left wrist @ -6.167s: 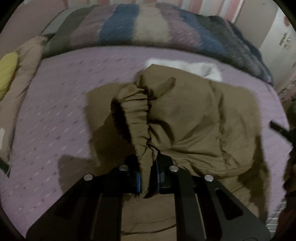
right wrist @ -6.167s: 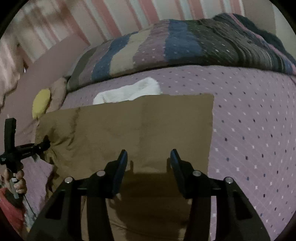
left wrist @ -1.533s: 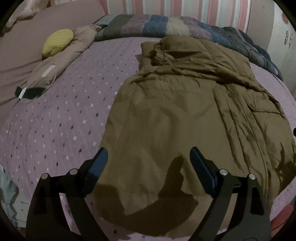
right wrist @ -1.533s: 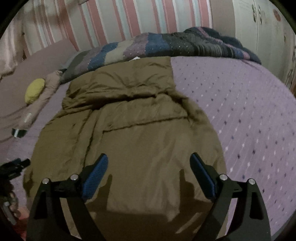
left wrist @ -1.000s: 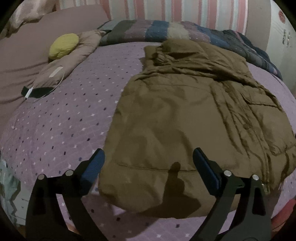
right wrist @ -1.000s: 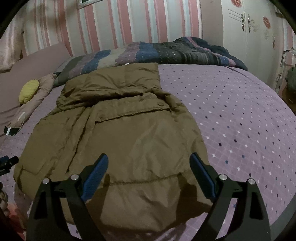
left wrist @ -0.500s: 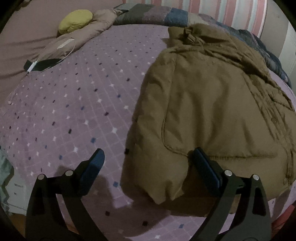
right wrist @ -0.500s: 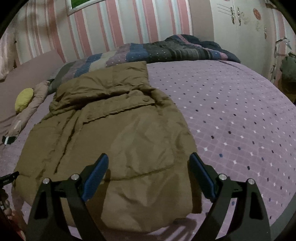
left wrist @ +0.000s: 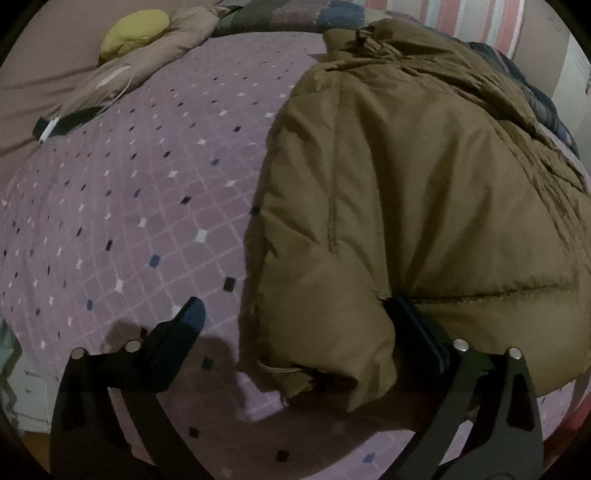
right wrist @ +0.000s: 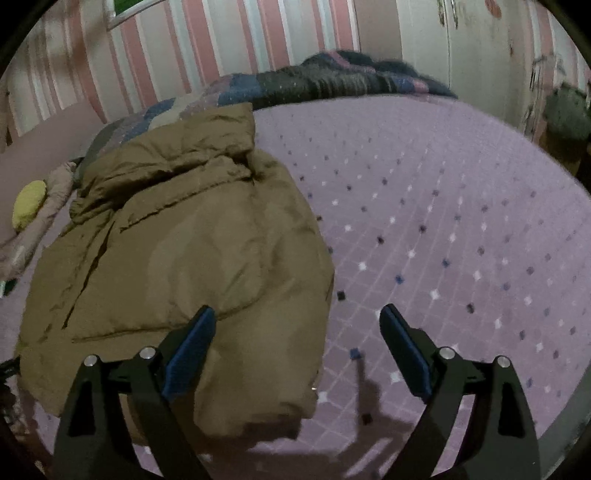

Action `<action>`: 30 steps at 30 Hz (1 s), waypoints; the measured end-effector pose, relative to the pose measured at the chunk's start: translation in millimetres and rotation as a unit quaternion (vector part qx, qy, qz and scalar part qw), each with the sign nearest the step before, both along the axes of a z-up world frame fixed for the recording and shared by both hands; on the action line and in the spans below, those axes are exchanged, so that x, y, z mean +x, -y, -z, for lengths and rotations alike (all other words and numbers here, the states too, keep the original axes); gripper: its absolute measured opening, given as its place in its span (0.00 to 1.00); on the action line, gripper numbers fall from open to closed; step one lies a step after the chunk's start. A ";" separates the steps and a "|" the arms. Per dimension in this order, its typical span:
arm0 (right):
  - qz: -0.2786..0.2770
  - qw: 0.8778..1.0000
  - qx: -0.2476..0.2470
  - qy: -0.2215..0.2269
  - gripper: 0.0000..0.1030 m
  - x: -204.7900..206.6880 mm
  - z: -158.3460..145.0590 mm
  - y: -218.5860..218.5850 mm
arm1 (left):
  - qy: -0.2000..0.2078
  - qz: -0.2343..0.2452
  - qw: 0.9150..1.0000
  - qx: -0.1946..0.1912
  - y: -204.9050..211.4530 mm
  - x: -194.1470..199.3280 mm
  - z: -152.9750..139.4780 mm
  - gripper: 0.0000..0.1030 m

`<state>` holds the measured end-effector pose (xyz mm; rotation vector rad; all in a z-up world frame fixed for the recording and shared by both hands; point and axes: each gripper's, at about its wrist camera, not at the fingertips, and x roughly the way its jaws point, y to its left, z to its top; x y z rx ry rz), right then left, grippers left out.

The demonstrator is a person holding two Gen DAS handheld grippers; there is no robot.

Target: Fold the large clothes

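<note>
Left gripper [left wrist: 295,325] wide, angled down at the near left hem corner of the jacket [left wrist: 424,177]; that corner bulges between the fingers, the right finger [left wrist: 413,325] is tucked against or under the puffy hem, contact likely but the pads are not pinching, and the left finger sits over bare bedspread [left wrist: 129,221]. Right gripper [right wrist: 297,339] also wide, jaws opening, over the jacket's near right corner: its left finger [right wrist: 192,343] over the brown fabric, the right one over the bedspread, with the jacket edge between them, nothing gripped; whether the left finger touches the fabric I cannot tell. Jacket is olive-brown, padded, spread flat on the bed with its hem at the near edge and collar at the far end, sleeves appear folded in across the upper part, a pocket flap visible toward the left in the right wrist view. Bedspread is lilac with a grid of small white and dark diamonds; gripper shadows fall on it near the bed edge. Farther left, a tan pillow [left wrist: 147,62] with a yellow cushion [left wrist: 135,27] on it, and a dark strap-like thing with a white cable beside. At the far end a striped blanket [right wrist: 332,79] lies bunched across the bed, just past the jacket's collar. Behind, a pink-and-white striped wall [right wrist: 221,48] and pale wardrobe doors [right wrist: 461,48] on the right.
</note>
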<state>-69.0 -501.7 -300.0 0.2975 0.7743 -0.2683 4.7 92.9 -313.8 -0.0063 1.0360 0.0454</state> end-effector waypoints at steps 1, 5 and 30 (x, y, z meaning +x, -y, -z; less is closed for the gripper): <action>-0.003 1.000 0.008 -0.002 0.90 1.2 4.3 2.1 | -0.002 0.008 1.000 -0.010 1.7 1.0 0.4 0.86; -0.022 0.999 0.043 -0.016 0.90 7.1 18.9 5.1 | -0.005 0.023 1.000 -0.013 6.7 2.4 -0.2 0.77; -0.120 0.992 0.023 -0.016 0.23 25.2 -23.7 -19.5 | 0.026 0.104 0.994 -0.031 17.5 9.9 -63.8 0.20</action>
